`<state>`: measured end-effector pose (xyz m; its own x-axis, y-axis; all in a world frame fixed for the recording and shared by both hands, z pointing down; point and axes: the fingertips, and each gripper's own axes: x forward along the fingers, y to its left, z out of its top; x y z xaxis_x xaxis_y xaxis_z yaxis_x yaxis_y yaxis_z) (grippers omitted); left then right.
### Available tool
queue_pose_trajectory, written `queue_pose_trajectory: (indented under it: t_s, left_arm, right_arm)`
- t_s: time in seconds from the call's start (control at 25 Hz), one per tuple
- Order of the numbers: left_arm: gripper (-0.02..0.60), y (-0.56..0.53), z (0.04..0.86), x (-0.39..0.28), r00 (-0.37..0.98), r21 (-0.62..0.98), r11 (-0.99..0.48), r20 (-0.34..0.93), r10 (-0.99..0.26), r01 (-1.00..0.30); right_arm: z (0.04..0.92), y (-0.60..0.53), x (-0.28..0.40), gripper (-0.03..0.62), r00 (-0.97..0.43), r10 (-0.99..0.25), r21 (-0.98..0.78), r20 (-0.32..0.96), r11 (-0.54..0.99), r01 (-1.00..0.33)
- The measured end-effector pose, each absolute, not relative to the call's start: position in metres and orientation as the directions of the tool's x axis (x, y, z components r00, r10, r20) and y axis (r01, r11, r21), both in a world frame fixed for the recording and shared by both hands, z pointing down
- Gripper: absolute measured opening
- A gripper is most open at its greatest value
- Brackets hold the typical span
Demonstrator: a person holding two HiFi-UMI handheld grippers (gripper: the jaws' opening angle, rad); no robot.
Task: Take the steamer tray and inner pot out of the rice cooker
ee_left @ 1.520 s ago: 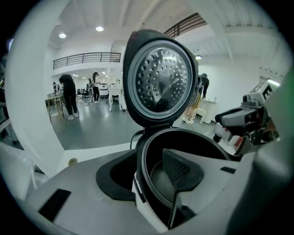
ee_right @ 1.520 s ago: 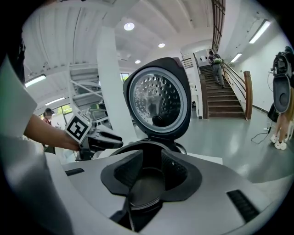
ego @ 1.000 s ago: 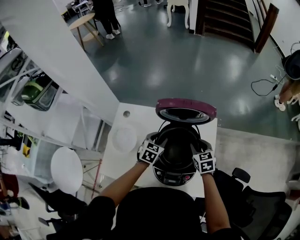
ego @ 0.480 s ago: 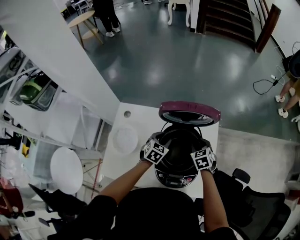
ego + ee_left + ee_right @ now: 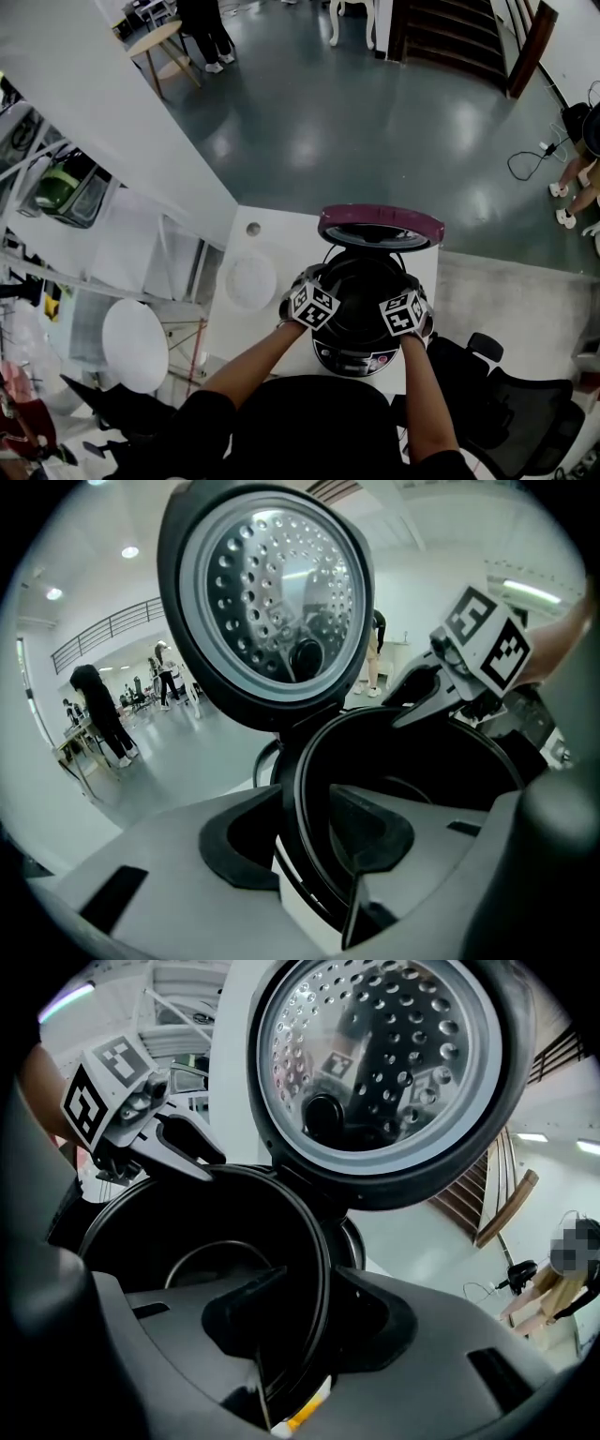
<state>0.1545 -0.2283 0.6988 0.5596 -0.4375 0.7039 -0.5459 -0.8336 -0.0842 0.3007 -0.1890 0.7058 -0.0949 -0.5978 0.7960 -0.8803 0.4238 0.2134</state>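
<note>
The rice cooker [image 5: 352,356] stands on the white table with its purple-rimmed lid [image 5: 380,225] swung up. The dark inner pot [image 5: 361,286] sits inside it. My left gripper [image 5: 323,298] straddles the pot's left rim [image 5: 305,799], one pad outside and one inside; its jaws are closing and the pads are not clearly pressing. My right gripper [image 5: 398,305] straddles the right rim [image 5: 323,1279] the same way, with a small gap. The perforated lid plate [image 5: 272,602] faces both cameras. A round white disc [image 5: 250,278], perhaps the steamer tray, lies left of the cooker.
The white table [image 5: 281,244] has a small hole [image 5: 253,228] near its back left. A black office chair [image 5: 525,412] stands to the right and a white round stool [image 5: 134,342] to the left. People stand far off on the grey floor.
The right gripper has sunk and rolled onto the pot's right rim. The left gripper has rolled slightly at the left rim. The cooker and lid have not moved.
</note>
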Motion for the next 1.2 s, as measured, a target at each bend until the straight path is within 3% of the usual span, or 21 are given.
queue_pose_trajectory:
  t_s: [0.28,0.48,0.88,1.2]
  left_arm:
    - [0.144,-0.228,0.704,0.161,0.523,-0.159,-0.847,0.725,-0.449,-0.507]
    - [0.066,-0.236,0.705,0.162,0.503,-0.172,-0.829,0.724,-0.473,-0.532]
    - [0.055,-0.234,0.7,0.157,0.482,-0.156,-0.799,0.725,-0.491,-0.58]
    - [0.048,-0.23,0.682,0.156,0.518,-0.131,-0.778,0.676,-0.523,-0.614]
  right_arm:
    - [0.707,-0.19,0.303,0.1,-0.063,-0.62,0.259,0.782,0.416,-0.872]
    - [0.706,-0.192,0.308,0.077,-0.057,-0.638,0.272,0.768,0.405,-0.873]
    - [0.701,-0.196,0.308,0.064,-0.029,-0.661,0.323,0.75,0.405,-0.856]
    - [0.687,-0.195,0.31,0.054,-0.068,-0.68,0.238,0.73,0.346,-0.908]
